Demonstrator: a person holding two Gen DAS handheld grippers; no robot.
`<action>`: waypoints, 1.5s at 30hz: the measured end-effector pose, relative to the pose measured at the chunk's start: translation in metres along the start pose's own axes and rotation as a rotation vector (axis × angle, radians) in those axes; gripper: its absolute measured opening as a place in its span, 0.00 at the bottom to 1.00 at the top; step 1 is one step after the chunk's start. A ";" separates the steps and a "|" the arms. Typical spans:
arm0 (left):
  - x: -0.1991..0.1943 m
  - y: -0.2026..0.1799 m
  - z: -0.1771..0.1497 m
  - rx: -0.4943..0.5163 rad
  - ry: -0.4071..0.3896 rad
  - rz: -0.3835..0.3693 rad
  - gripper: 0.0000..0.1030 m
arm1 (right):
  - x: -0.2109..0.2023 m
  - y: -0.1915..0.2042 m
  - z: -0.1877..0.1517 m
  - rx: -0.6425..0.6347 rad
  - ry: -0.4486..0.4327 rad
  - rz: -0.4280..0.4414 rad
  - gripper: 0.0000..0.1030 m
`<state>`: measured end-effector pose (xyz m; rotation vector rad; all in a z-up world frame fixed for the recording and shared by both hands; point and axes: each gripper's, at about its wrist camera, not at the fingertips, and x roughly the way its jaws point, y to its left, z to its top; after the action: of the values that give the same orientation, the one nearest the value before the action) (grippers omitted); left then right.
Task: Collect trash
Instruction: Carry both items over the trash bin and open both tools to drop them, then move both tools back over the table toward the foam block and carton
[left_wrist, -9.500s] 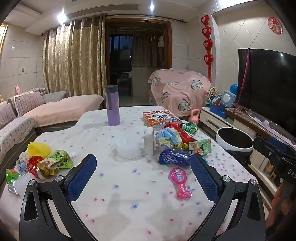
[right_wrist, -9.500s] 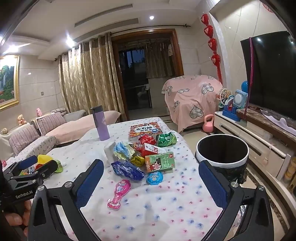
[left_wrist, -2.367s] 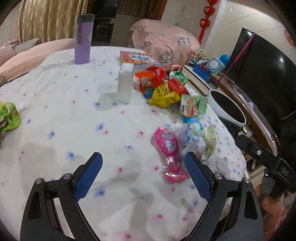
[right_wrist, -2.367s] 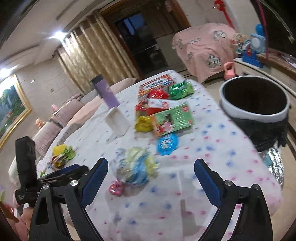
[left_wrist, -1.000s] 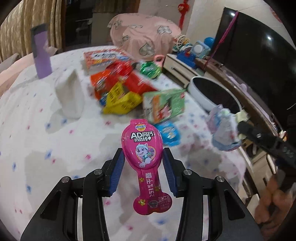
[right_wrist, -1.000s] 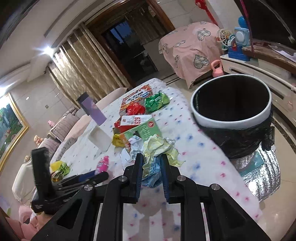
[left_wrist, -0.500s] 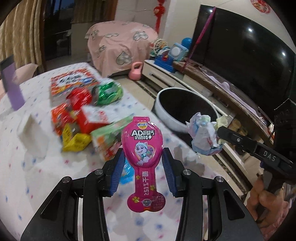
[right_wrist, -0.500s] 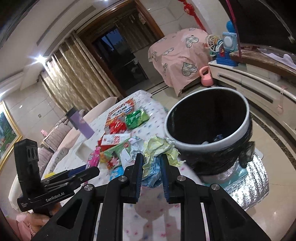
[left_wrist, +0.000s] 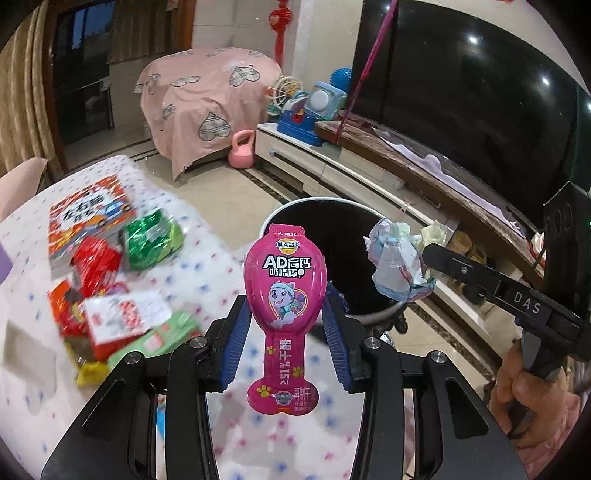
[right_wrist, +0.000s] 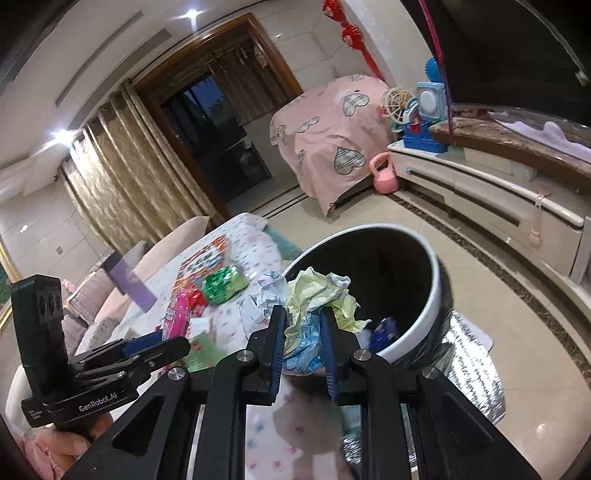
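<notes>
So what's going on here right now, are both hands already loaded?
Yes. A person is clearing snack rubbish off the table with hand-held tongs. The left tongs are shut on a pink cheese-stick wrapper; the right tongs are shut on a crumpled wad of wrappers. Both are held at the black bin beside the table, and nothing has been released yet. More packets wait on the table.

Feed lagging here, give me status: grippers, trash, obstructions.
Left gripper shut on pink cheese-stick wrapper. Right gripper shut on crumpled paper wad. Both near black white-rimmed bin; nothing blocking.
</notes>
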<state>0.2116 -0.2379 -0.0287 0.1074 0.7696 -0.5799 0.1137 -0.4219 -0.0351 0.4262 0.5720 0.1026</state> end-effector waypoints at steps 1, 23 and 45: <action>0.005 -0.002 0.004 0.005 0.004 -0.005 0.38 | 0.001 -0.002 0.003 -0.002 0.002 -0.007 0.18; 0.084 -0.021 0.035 0.036 0.120 -0.025 0.38 | 0.046 -0.036 0.027 -0.027 0.083 -0.099 0.18; 0.046 0.002 0.016 -0.059 0.069 -0.027 0.74 | 0.041 -0.039 0.027 0.017 0.074 -0.085 0.62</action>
<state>0.2487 -0.2618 -0.0488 0.0630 0.8556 -0.5807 0.1619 -0.4582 -0.0521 0.4157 0.6634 0.0323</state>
